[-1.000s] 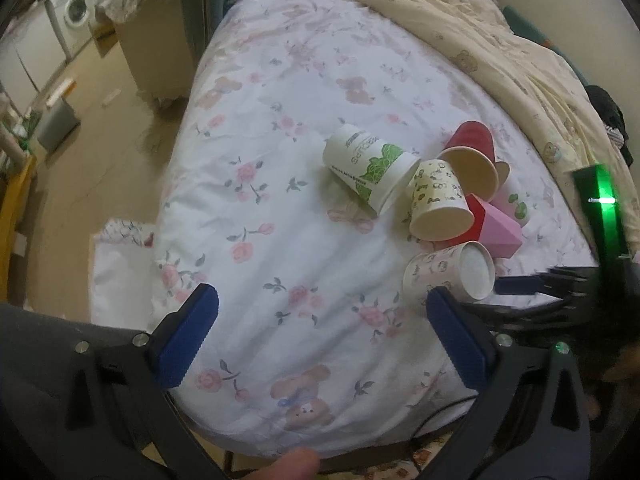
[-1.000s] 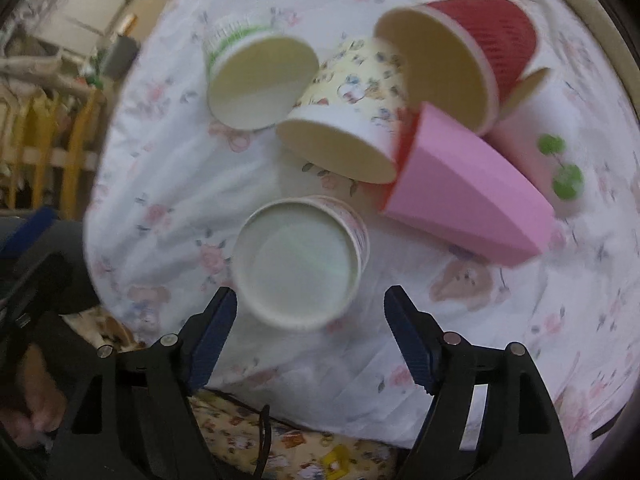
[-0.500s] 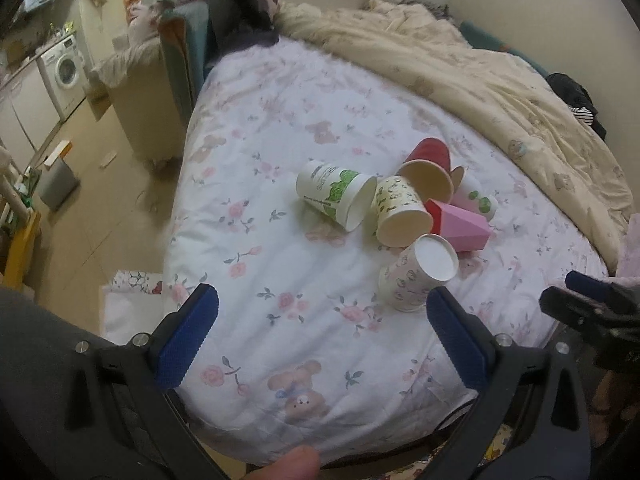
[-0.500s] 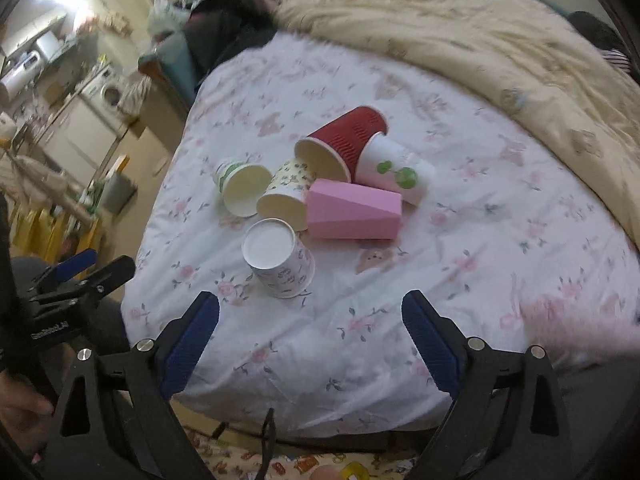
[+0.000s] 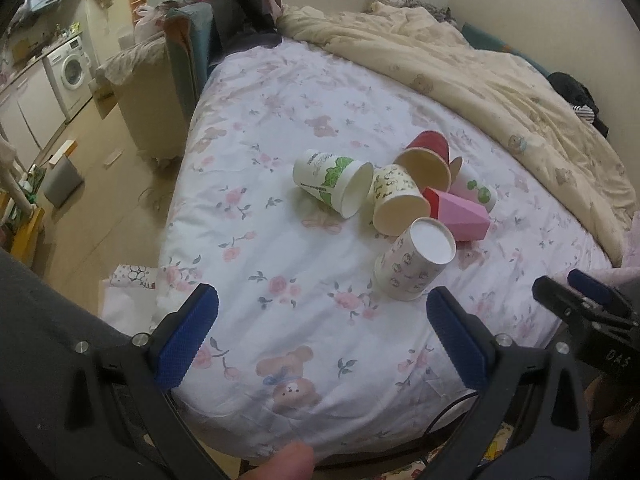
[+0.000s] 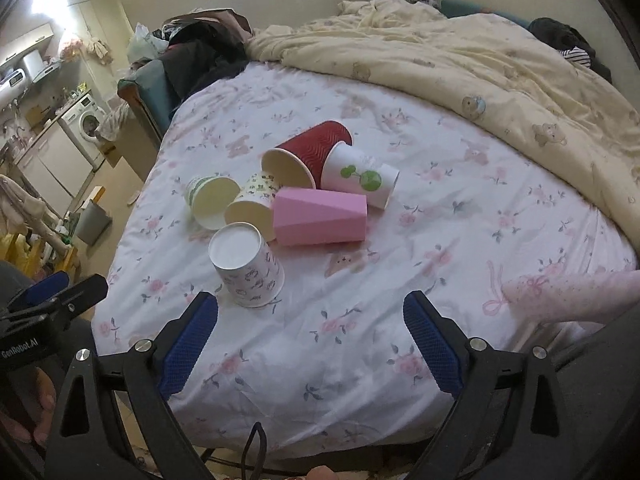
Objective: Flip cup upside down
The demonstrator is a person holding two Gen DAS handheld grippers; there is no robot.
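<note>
A white patterned paper cup (image 5: 414,260) (image 6: 246,266) stands upside down on the floral bed sheet (image 5: 304,300), its base facing up, nearest to me. Behind it several cups lie on their sides: a green-and-white one (image 5: 332,186) (image 6: 210,200), a yellow patterned one (image 5: 398,200) (image 6: 254,204), a red one (image 5: 426,158) (image 6: 308,154), a pink faceted one (image 5: 460,214) (image 6: 322,216) and a white one with green dots (image 6: 360,180). My left gripper (image 5: 320,340) is open and empty, held back over the bed's near edge. My right gripper (image 6: 312,344) is open and empty, also held back.
A cream quilt (image 6: 480,64) covers the far right of the bed. Dark clothes (image 6: 204,48) pile on a chair at the bed's far left. A washing machine (image 5: 72,70) and a grey bin (image 5: 62,178) stand on the floor to the left.
Both grippers have pulled back and up from the cups. The right gripper was close around the upside-down patterned cup one second ago and is now well clear of it.
</note>
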